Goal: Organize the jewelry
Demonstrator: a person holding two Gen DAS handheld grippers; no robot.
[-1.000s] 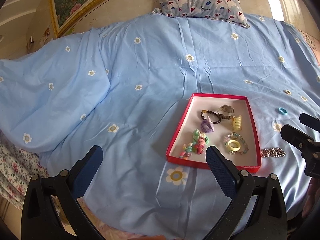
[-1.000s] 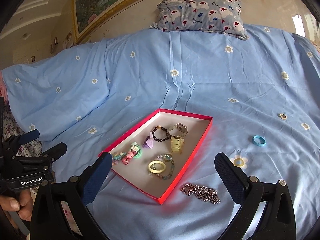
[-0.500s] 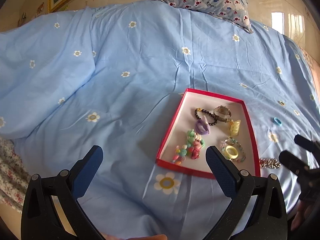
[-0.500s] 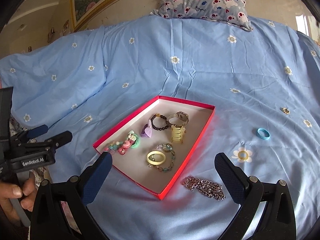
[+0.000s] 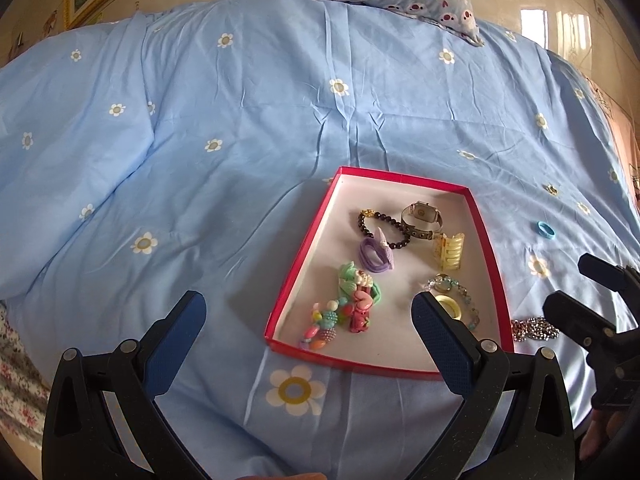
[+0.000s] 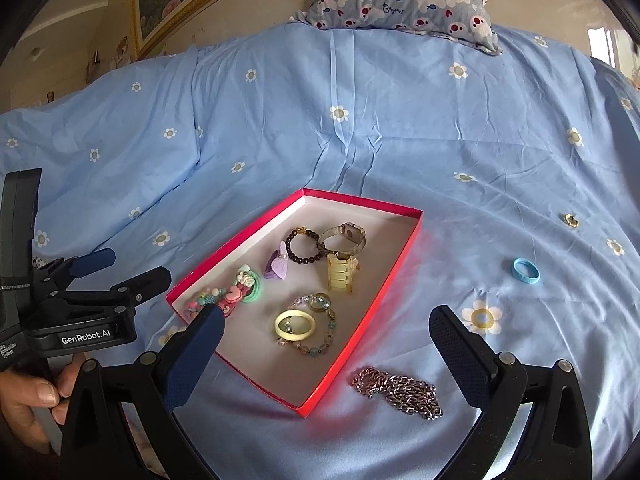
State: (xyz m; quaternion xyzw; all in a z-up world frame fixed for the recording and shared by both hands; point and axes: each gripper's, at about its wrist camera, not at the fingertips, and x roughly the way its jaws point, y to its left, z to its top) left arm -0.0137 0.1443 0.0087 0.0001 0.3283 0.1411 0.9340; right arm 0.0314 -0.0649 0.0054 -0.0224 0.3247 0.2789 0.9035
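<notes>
Red cardboard tray [image 5: 294, 276] lies on the blue flowered bedsheet [image 5: 240, 140] and gathers most of the jewelry, likely for sorting. In the left wrist view, the left gripper [image 5: 306, 320] has wide, empty jaws, and one finger hides part of a yellow ring.

In the right wrist view, the right gripper [image 6: 326, 330] is also wide and empty above the silver metal chain [image 6: 396, 392], which lies just beside the tray. A small blue band [image 6: 526, 271] lies well apart.

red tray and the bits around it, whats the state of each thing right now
red tray: open, partly filled
watch: in the tray
yellow ring: in the tray
silver chain: on the bedsheet, outside the tray
blue band: on the bedsheet, outside
left gripper: open, empty
right gripper: open, empty
</notes>
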